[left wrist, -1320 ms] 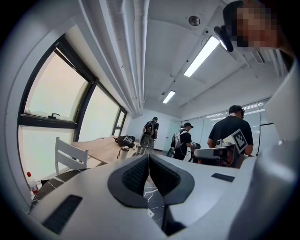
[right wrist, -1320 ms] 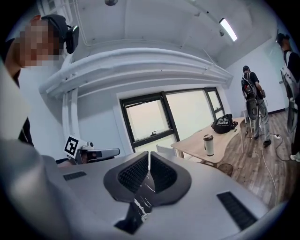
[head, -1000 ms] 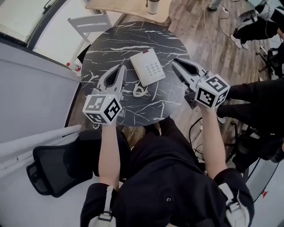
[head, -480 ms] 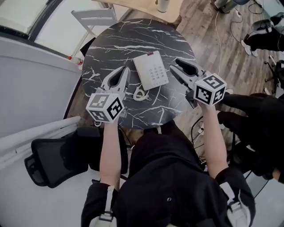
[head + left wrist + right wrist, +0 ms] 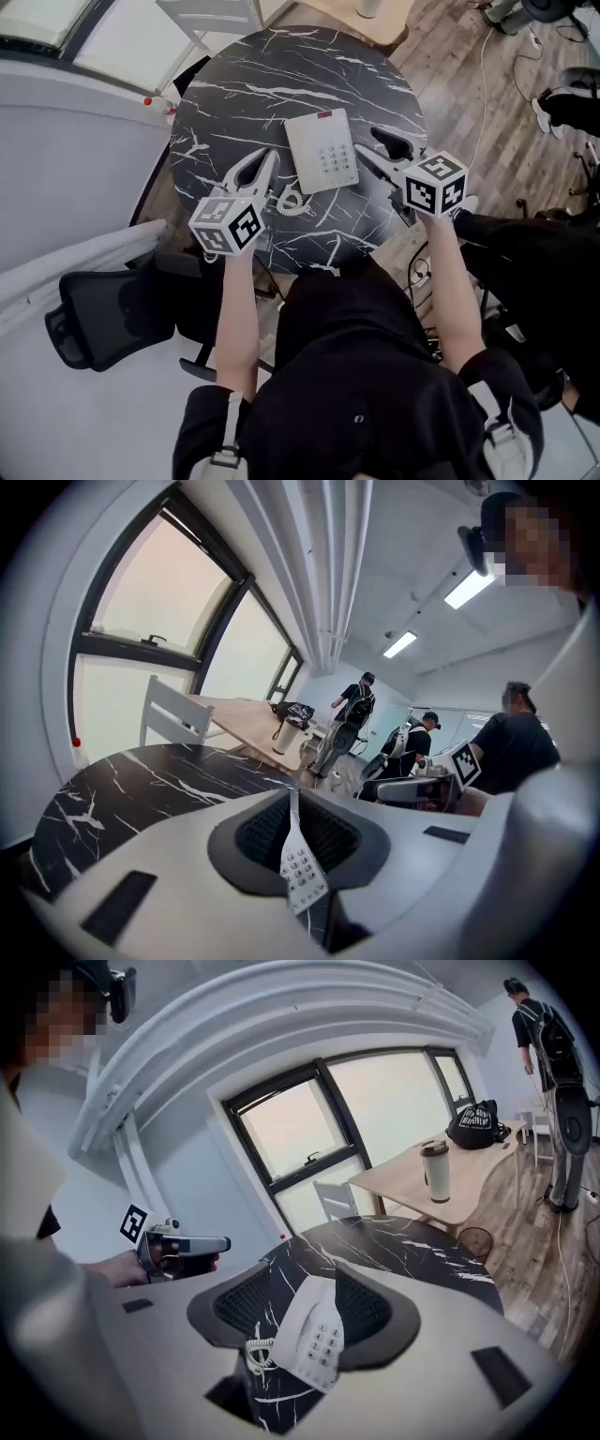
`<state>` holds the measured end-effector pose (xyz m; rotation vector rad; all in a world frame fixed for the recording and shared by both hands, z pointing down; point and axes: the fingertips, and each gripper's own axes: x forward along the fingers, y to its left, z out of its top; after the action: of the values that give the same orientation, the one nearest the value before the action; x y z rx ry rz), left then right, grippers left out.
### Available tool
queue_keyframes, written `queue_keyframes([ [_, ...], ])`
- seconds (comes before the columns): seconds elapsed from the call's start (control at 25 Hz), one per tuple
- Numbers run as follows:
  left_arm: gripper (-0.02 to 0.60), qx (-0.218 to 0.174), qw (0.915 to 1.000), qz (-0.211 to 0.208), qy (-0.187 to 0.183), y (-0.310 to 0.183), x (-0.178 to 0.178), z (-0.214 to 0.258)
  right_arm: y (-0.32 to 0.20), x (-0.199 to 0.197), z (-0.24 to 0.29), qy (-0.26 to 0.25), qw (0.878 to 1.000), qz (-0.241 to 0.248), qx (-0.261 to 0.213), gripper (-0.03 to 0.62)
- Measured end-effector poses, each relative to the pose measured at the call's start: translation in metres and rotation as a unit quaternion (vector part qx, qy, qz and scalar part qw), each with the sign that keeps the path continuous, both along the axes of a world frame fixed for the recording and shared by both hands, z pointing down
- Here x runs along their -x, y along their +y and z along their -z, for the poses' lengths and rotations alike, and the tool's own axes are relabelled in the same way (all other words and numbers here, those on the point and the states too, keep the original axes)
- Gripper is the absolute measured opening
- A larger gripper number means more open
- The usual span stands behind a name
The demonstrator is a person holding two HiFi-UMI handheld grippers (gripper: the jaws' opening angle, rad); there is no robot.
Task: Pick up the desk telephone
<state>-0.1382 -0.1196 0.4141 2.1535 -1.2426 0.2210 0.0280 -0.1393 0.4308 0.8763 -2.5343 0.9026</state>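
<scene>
Desk telephone (image 5: pixel 322 152) is seen lying flat near the middle of the round black marble table (image 5: pixel 281 84), keypad up, and its coiled cord (image 5: pixel 291 200) is placed at about 7 o'clock of it. The left gripper (image 5: pixel 270 159) is held at 8 o'clock of the desk telephone, with its jaws pressed together on nothing. The right gripper (image 5: pixel 370 145) is held at 3 o'clock, just beside the edge of the desk telephone. Its jaws are being opened, and the desk telephone is seen through their gap but is not pressed by the pads.
</scene>
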Motion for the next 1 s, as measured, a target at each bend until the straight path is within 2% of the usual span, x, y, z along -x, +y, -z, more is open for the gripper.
queue_keyframes([
  [0.16, 0.024, 0.036, 0.9992, 0.016, -0.006, 0.001, 0.000, -0.031, -0.007, -0.002, -0.032, 0.010, 0.999, 0.017, 0.031, 0.224],
  [0.24, 0.081, 0.055, 0.9982, 0.022, -0.006, 0.004, -0.001, -0.046, -0.008, -0.003, -0.047, 0.012, 0.998, 0.025, 0.048, 0.229],
  [0.48, 0.119, 0.109, 0.9935, 0.029, -0.008, 0.009, -0.007, -0.086, -0.009, -0.003, -0.091, 0.024, 0.994, 0.049, 0.098, 0.244],
  [0.8, 0.213, 0.160, 0.9863, 0.037, 0.014, 0.012, -0.016, -0.129, -0.002, 0.001, -0.140, 0.039, 0.986, 0.072, 0.143, 0.276],
  [0.88, 0.220, 0.168, 0.9848, 0.040, 0.018, 0.013, -0.016, -0.137, 0.001, 0.002, -0.150, 0.040, 0.984, 0.078, 0.154, 0.280],
  [1.0, 0.263, 0.179, 0.9826, 0.040, 0.029, 0.015, -0.017, -0.148, 0.005, 0.002, -0.164, 0.046, 0.982, 0.082, 0.166, 0.291],
])
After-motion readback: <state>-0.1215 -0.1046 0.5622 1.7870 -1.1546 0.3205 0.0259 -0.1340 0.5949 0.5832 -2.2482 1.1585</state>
